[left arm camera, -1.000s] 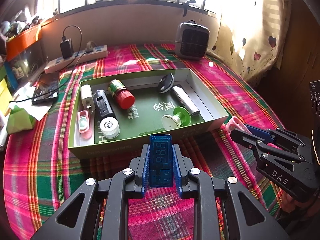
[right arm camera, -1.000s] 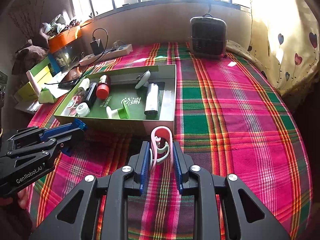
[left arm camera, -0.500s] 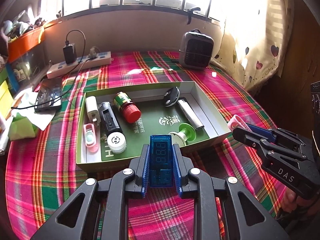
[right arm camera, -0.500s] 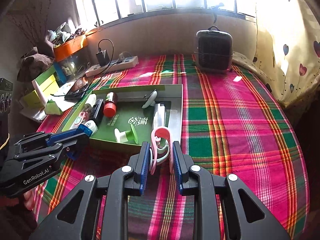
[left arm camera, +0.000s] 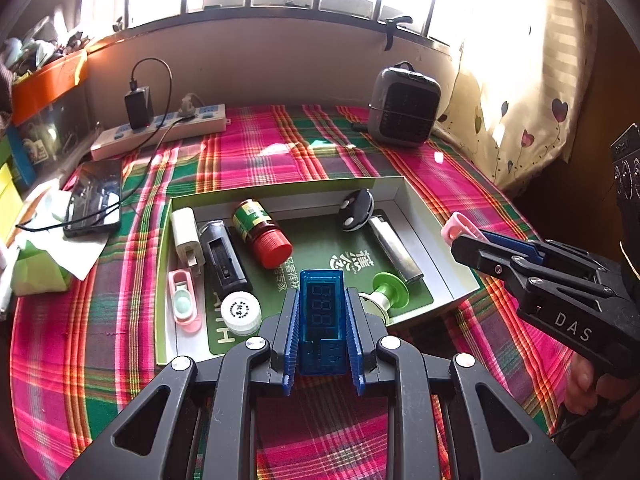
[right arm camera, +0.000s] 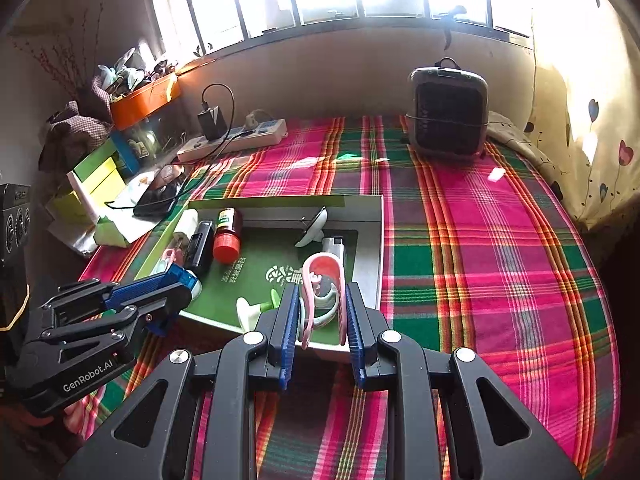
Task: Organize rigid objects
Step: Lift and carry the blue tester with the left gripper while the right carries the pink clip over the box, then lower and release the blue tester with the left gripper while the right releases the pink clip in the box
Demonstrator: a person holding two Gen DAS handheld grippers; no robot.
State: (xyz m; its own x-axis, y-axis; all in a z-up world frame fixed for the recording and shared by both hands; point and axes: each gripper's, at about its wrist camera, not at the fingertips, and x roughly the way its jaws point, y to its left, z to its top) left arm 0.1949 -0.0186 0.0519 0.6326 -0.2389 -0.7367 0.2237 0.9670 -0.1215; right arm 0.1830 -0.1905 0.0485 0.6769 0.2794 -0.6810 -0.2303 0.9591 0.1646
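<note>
Both my tongs have advanced over the green box [left arm camera: 404, 190]; left tongs [left arm camera: 322, 336] clamp the blue meter [left arm camera: 322, 316], right tongs [right arm camera: 322, 320] clamp the pink clip [right arm camera: 320, 276] at 12 o'clock

Tablecloth [left arm camera: 280, 152] pink-green plaid; box [left arm camera: 320, 248] green inside; bottle cap [left arm camera: 274, 249] red; USB meter [left arm camera: 322, 316] translucent blue; clip [right arm camera: 322, 280] pink.

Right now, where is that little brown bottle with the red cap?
In the left wrist view the brown red-capped bottle lies on its side inside the green tray, left of centre, beside the black rectangular gadget.
</note>
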